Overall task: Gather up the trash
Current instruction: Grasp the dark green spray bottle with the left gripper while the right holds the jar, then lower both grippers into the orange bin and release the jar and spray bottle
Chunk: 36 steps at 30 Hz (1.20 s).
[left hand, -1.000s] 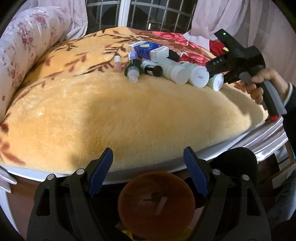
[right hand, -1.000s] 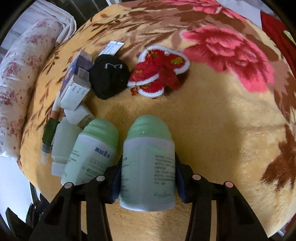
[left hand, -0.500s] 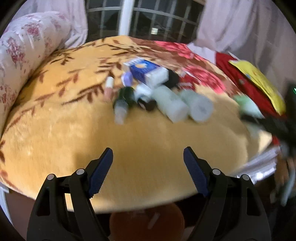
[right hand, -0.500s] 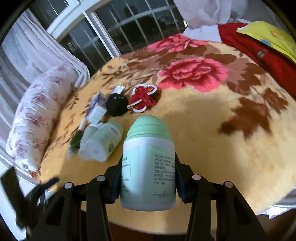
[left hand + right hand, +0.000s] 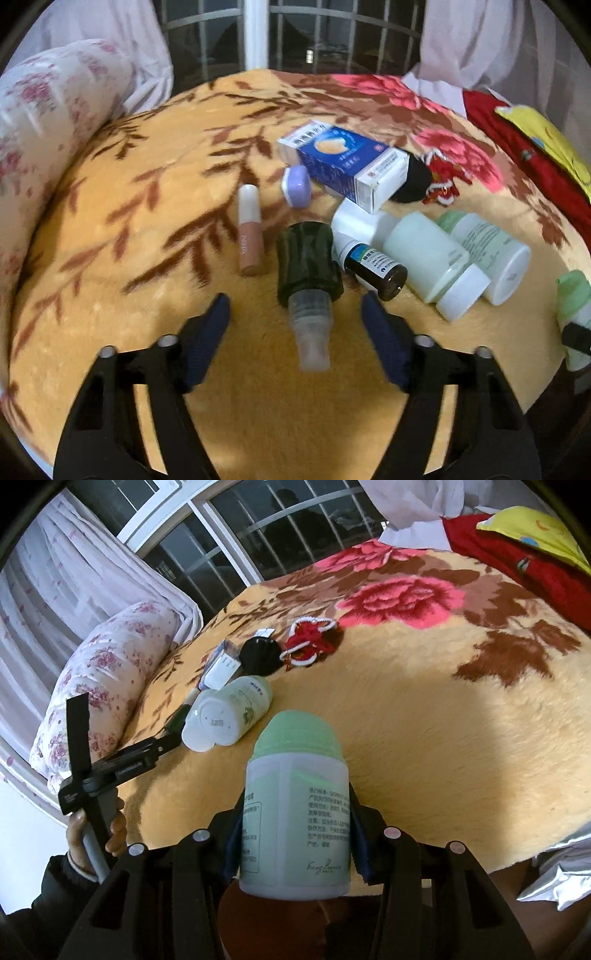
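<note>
My right gripper (image 5: 295, 834) is shut on a pale green bottle (image 5: 295, 812) with a green cap, held above the bed's near edge over an orange bin (image 5: 273, 923) partly hidden below it. The bottle also shows at the right edge of the left wrist view (image 5: 572, 314). My left gripper (image 5: 295, 325) is open, its jaws on either side of a dark green spray bottle (image 5: 308, 269) with a clear cap lying on the blanket. Beside it lie a pink lip tube (image 5: 249, 232), a small brown bottle (image 5: 373, 264), two pale bottles (image 5: 432, 262) and a blue box (image 5: 347, 162).
A yellow floral blanket (image 5: 147, 221) covers the bed. A floral bolster (image 5: 48, 122) lies on the left, with a window and curtains behind. A purple case (image 5: 297, 184), a black pouch (image 5: 412, 181), a red ornament (image 5: 443, 177) and red and yellow cloth (image 5: 524, 546) also lie there.
My left gripper has moved forward from over the orange bin to the spray bottle. My right gripper has lifted the green bottle off the blanket and pulled it back over the bin.
</note>
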Each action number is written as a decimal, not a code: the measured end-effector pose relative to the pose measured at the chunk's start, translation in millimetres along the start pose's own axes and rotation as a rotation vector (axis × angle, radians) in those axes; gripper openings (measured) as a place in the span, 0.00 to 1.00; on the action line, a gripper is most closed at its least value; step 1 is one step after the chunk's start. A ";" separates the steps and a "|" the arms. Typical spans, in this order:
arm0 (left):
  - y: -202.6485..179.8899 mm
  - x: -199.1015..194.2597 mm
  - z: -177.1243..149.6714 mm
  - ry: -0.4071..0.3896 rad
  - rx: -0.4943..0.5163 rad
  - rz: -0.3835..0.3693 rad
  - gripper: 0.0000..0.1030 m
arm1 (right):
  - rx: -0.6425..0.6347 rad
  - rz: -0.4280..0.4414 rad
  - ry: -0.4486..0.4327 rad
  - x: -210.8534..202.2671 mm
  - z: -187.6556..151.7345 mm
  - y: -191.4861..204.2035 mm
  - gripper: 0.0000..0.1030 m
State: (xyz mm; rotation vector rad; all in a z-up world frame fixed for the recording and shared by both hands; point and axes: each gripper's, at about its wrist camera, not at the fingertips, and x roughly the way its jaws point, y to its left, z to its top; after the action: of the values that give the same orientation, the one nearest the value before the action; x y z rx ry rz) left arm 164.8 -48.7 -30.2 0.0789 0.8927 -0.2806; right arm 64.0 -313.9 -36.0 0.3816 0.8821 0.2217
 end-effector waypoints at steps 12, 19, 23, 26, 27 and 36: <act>3.0 42.5 27.5 0.070 -0.030 -0.057 0.37 | -0.016 -0.017 -0.005 6.3 2.1 3.3 0.46; 2.9 18.7 15.9 -0.015 -0.053 -0.072 0.35 | -0.035 -0.035 -0.027 2.9 -0.3 12.7 0.46; 3.9 -14.9 -4.0 -0.059 -0.085 -0.102 0.35 | -0.068 -0.026 -0.038 -1.6 -4.0 25.6 0.45; -1.8 -46.7 -19.7 -0.103 -0.077 -0.119 0.35 | -0.090 -0.010 -0.033 -3.1 -9.8 37.9 0.46; -3.7 -53.4 -23.5 -0.111 -0.072 -0.120 0.35 | -0.093 -0.001 -0.030 -4.0 -12.7 42.4 0.46; -22.1 -110.0 -86.5 -0.112 -0.052 -0.150 0.35 | -0.143 0.038 -0.011 -19.1 -50.8 78.9 0.46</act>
State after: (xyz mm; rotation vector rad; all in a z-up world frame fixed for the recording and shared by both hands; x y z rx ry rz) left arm 28.0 -31.1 2.1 -0.0522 0.7949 -0.3980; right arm 9.8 -236.8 -19.1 0.2665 0.8434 0.3159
